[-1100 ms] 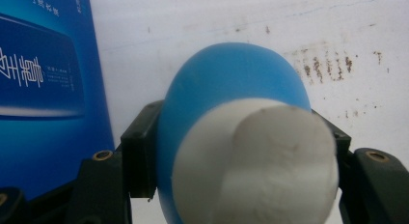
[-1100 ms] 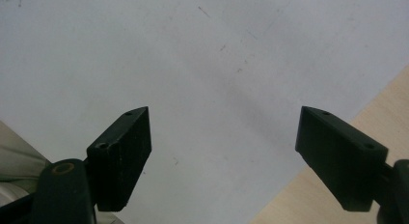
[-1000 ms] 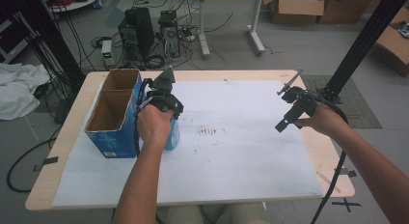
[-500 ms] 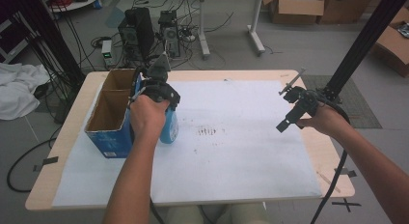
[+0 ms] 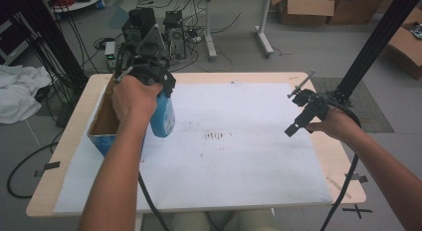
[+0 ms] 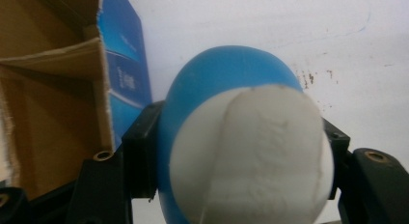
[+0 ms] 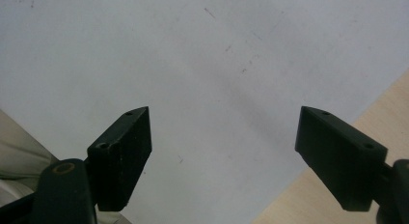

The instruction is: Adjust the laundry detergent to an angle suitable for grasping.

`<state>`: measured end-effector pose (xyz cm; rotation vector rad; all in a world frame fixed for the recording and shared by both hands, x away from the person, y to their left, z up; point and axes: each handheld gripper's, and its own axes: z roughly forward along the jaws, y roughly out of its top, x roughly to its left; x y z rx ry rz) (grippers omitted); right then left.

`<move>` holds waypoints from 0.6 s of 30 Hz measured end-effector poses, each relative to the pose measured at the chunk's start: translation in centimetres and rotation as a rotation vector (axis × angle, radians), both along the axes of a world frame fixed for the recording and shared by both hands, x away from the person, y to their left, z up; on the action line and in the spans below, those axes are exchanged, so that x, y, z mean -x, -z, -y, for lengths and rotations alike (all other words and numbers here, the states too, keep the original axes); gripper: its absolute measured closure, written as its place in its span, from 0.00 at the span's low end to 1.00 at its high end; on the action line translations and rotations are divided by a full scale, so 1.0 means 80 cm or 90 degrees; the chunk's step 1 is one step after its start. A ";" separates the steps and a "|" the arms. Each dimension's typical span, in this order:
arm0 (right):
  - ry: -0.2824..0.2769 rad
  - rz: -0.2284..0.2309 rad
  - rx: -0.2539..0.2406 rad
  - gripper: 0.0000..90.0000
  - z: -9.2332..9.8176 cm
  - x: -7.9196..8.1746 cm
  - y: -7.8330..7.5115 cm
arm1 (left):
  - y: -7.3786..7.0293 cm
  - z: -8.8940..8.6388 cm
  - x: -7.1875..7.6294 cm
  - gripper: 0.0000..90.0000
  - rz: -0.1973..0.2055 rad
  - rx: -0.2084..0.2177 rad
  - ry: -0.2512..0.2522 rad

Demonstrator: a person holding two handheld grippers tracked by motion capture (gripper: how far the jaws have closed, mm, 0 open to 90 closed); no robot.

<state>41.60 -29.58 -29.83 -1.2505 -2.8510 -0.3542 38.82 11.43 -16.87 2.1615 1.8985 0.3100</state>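
I'm seeing the cardboard box partly covered by my left arm, its inside hard to make out. My left gripper is clamping a blue bottle between its jaws, its white cap blurring close to the lens. My right gripper is gaping wide over the white sheet, holding nothing.
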 end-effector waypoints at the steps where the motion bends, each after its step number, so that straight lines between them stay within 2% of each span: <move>1: -0.004 0.002 0.001 0.23 0.001 0.000 0.000 | -0.007 -0.002 0.001 0.42 0.001 0.001 -0.002; 7: -0.001 0.003 -0.001 0.23 0.002 -0.001 0.000 | -0.048 -0.017 0.007 0.42 0.025 -0.002 -0.008; 8: -0.001 0.003 0.000 0.23 0.002 -0.001 0.001 | -0.060 -0.026 0.009 0.42 0.028 -0.001 -0.009; 10: -0.001 0.000 0.000 0.23 0.002 -0.001 0.001 | -0.065 -0.030 0.010 0.42 0.031 -0.001 -0.014; 11: 0.000 -0.001 0.001 0.23 0.002 -0.002 0.001 | -0.077 -0.039 0.012 0.42 0.033 -0.011 -0.015; 18: 0.002 0.000 -0.002 0.23 0.003 -0.003 0.001 | -0.100 -0.062 0.019 0.42 0.052 -0.015 -0.034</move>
